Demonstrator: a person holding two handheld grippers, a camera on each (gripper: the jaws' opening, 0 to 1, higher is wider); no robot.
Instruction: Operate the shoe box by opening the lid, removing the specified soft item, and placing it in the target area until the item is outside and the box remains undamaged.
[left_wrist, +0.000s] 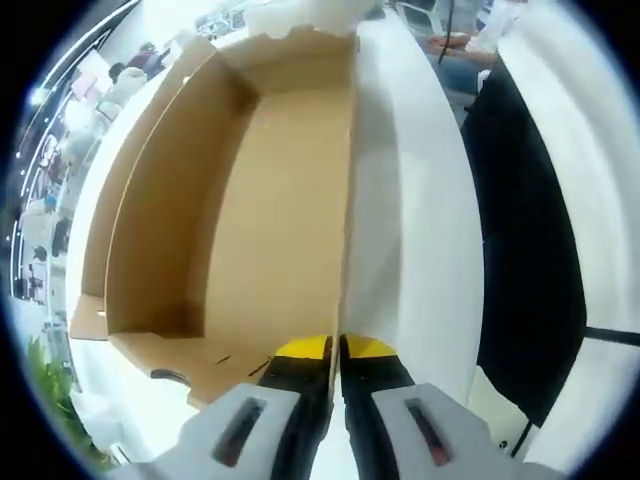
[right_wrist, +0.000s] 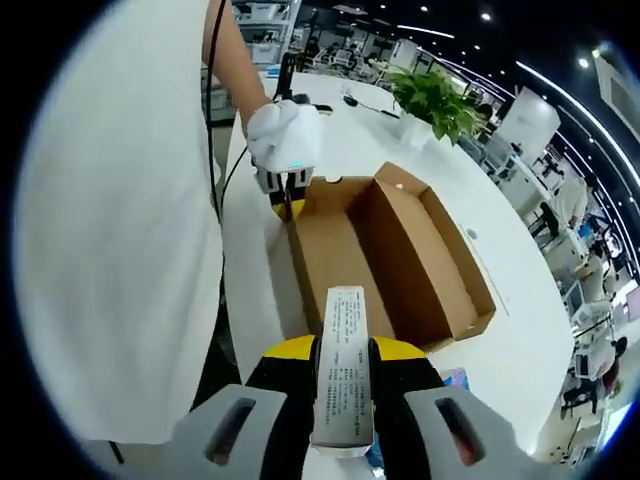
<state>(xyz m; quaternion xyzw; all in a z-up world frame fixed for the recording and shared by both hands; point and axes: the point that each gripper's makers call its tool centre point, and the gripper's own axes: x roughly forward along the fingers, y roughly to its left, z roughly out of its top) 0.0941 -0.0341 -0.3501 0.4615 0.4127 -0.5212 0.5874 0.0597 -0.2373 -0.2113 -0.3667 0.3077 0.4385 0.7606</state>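
The left gripper pinched the near wall of the open cardboard box. The right gripper clamped a white printed packet above the table.

The only writing to be seen is on the white packet held between the right tongs in the right gripper view: several rows of small dark print run across its face, but the characters are too small and blurred to make out a single word or number. The brown shoe box carries no readable label, brand or number on its cardboard walls in either view, and nothing legible stands on the white table
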